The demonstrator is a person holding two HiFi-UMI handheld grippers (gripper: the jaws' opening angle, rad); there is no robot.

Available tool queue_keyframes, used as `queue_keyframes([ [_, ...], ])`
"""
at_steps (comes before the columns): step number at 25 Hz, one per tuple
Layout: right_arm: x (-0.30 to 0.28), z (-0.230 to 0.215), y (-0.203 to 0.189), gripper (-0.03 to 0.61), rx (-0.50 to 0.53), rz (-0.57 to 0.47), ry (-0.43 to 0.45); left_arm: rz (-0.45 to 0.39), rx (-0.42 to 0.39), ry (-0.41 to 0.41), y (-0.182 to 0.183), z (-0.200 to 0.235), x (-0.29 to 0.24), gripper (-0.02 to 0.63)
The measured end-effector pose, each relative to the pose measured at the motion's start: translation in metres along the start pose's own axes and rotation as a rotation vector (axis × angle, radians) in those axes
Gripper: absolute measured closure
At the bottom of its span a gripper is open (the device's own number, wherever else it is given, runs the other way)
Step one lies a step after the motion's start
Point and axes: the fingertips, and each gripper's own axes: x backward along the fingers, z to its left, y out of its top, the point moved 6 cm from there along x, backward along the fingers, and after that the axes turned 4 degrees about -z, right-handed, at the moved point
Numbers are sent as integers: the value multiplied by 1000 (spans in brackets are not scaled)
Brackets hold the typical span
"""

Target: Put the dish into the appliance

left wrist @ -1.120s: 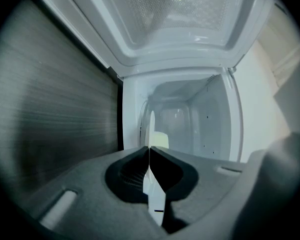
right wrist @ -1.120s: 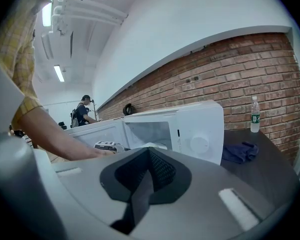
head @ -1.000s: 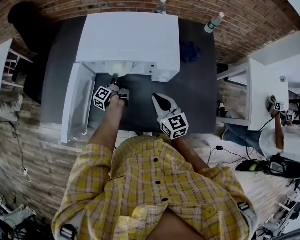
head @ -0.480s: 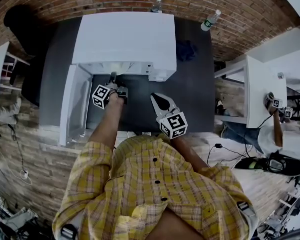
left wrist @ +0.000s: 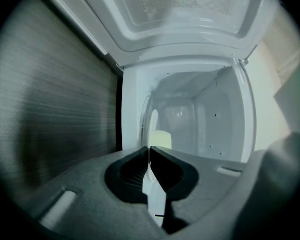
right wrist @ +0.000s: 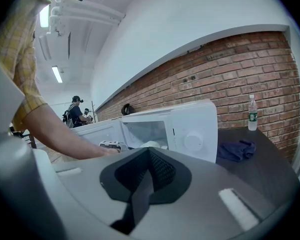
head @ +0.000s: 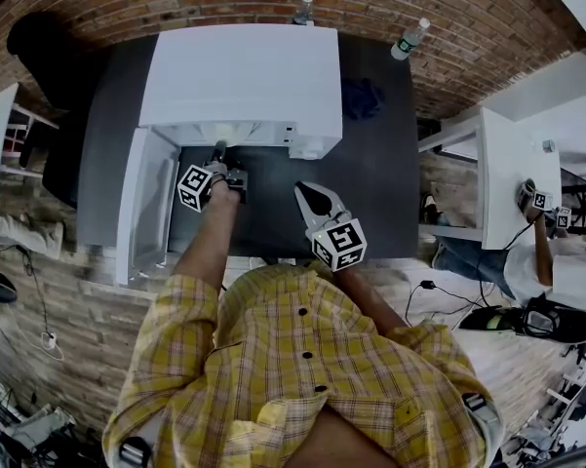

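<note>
A white microwave [head: 242, 71] stands on the dark table [head: 375, 183], its door [head: 146, 203] swung open to the left. My left gripper [head: 219, 154] reaches into the open front and is shut on the rim of a white dish [left wrist: 153, 199]. That dish shows edge-on between the jaws, its pale far part [left wrist: 159, 139] inside the white cavity [left wrist: 199, 119]. From the right gripper view the dish [right wrist: 150, 145] lies low inside the microwave [right wrist: 194, 129]. My right gripper [head: 307, 193] hovers over the table in front of the microwave, shut and empty.
A crumpled blue cloth [head: 364, 97] lies to the right of the microwave, also in the right gripper view [right wrist: 235, 150]. Two water bottles [head: 303, 8] [head: 410, 39] stand at the table's far edge by the brick wall. Another person works at a white table [head: 512, 164] to the right.
The left gripper has pushed the dish a little deeper into the microwave, so less of it shows at the opening. The right gripper has stayed in place.
</note>
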Motion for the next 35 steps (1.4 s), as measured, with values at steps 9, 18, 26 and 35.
queue_keyframes([
  [9, 2, 5, 1, 575, -9, -16, 13, 8, 36, -30, 3, -4, 7, 550],
  [18, 10, 11, 1, 575, 2, -29, 16, 19, 38, -33, 1, -3, 21, 528],
  [26, 16, 16, 4, 575, -1, -44, 14, 47, 9, -69, -10, -12, 47, 551],
  [35, 22, 22, 4, 575, -3, -51, 15, 93, -75, -130, -17, -26, 94, 601],
])
